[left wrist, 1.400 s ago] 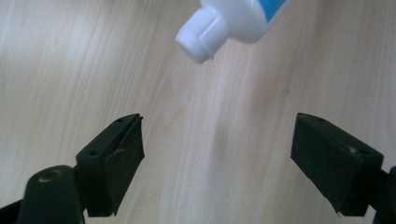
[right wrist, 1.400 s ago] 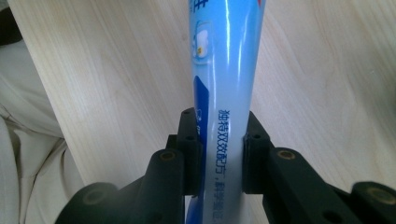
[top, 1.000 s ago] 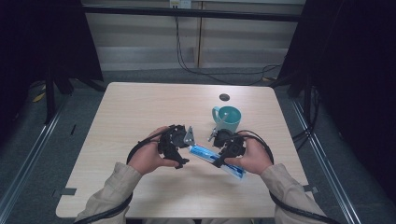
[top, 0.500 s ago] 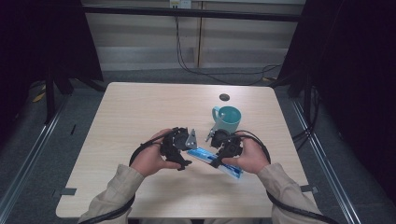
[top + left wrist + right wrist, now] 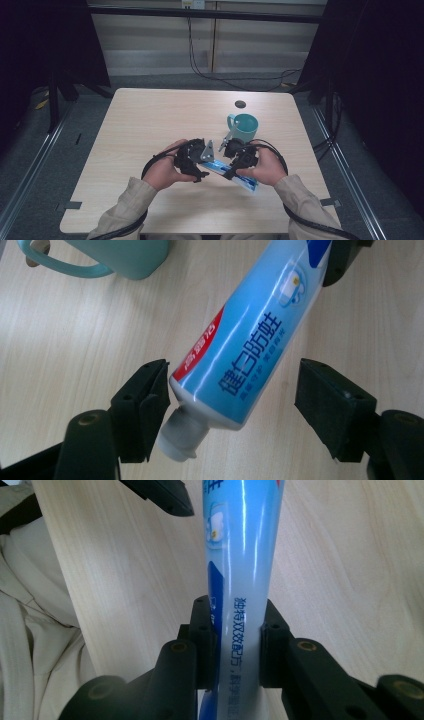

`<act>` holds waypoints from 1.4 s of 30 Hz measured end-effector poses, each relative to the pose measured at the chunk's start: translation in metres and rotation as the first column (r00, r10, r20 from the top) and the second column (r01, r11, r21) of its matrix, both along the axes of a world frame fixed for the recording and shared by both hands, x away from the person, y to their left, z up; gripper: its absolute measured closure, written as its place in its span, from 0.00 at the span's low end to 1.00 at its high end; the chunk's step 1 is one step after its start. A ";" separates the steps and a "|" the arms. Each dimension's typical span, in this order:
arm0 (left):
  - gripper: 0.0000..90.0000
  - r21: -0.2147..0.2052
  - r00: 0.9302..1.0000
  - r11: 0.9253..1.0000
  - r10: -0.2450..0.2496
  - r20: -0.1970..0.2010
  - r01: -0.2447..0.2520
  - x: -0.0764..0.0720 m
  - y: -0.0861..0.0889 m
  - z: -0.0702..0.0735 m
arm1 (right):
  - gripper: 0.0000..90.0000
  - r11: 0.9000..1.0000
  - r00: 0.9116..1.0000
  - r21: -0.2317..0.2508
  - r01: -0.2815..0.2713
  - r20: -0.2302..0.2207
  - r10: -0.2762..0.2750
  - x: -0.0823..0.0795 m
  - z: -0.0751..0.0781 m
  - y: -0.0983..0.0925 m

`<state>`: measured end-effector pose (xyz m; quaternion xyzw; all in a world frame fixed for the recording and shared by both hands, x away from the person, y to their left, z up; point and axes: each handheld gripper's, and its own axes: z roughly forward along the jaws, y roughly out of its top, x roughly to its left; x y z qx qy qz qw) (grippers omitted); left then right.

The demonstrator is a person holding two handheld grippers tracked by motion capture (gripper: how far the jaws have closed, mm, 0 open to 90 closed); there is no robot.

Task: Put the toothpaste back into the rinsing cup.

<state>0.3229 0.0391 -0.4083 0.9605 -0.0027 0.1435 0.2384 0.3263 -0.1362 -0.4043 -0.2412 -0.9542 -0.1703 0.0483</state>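
right gripper clenched on toothpaste tube, tube held just above tabletop, near centre, mug beyond. left gripper jaws just closing around cap end, not yet gripping. judgement: uncapping next.

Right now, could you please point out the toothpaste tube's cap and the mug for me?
toothpaste tube's cap (image 5: 181, 436), left gripper view, on its white side.
mug (image 5: 244, 127), high view, on its teal outer wall.

left gripper jaws closing around toothpaste tube cap end
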 end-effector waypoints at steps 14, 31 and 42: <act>0.42 -0.004 0.999 1.000 -0.011 0.048 0.012 -0.003 0.001 -0.005 | 0.83 1.000 1.000 0.003 0.000 -0.013 0.000 0.002 -0.002 0.001; 0.39 0.011 0.997 0.999 -0.032 0.067 0.031 -0.003 -0.002 -0.007 | 0.83 1.000 1.000 0.004 -0.014 -0.016 0.014 0.002 -0.002 0.005; 0.41 0.033 0.992 0.999 -0.040 0.121 0.036 -0.006 -0.003 -0.009 | 0.83 1.000 1.000 0.027 0.013 -0.020 -0.012 0.002 0.000 0.007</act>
